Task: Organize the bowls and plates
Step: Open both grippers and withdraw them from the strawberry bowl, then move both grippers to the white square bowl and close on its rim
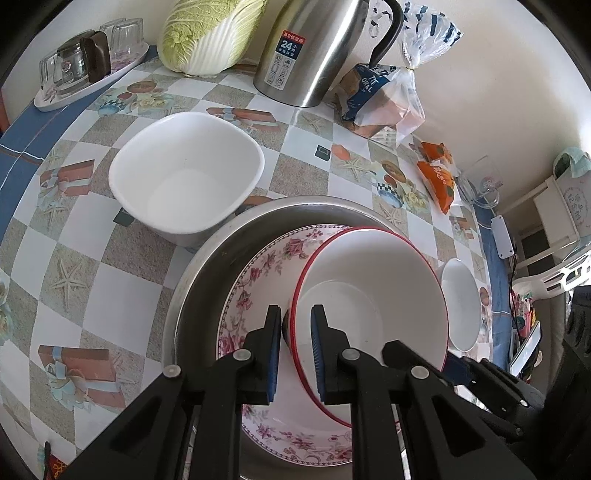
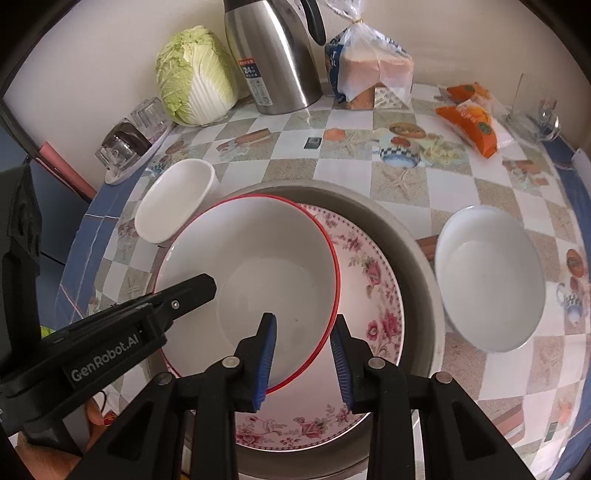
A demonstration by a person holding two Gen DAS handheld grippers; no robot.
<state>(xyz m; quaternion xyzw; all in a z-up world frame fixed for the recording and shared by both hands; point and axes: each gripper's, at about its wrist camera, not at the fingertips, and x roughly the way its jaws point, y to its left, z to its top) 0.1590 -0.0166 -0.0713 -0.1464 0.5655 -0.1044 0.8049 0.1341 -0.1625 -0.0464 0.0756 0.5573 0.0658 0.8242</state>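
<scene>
A red-rimmed white bowl (image 1: 369, 295) (image 2: 255, 273) is tilted over a pink floral plate (image 1: 258, 280) (image 2: 369, 273) that lies in a steel basin (image 1: 207, 258) (image 2: 417, 236). My left gripper (image 1: 293, 325) straddles the bowl's left rim, jaws narrowly apart, one finger inside and one outside; its finger (image 2: 192, 291) shows in the right wrist view. My right gripper (image 2: 304, 332) straddles the bowl's near rim, jaws apart. A square white bowl (image 1: 184, 173) (image 2: 173, 199) sits left of the basin. A round white bowl (image 1: 461, 302) (image 2: 487, 277) sits right of it.
At the back of the checked tablecloth stand a napa cabbage (image 1: 210, 33) (image 2: 194, 74), a steel thermos jug (image 1: 314, 48) (image 2: 273, 55) and a bag of bread (image 1: 384, 99) (image 2: 369, 70). A tray of glasses (image 1: 85, 66) is back left. Orange snack packs (image 1: 436, 173) (image 2: 472, 122) lie right.
</scene>
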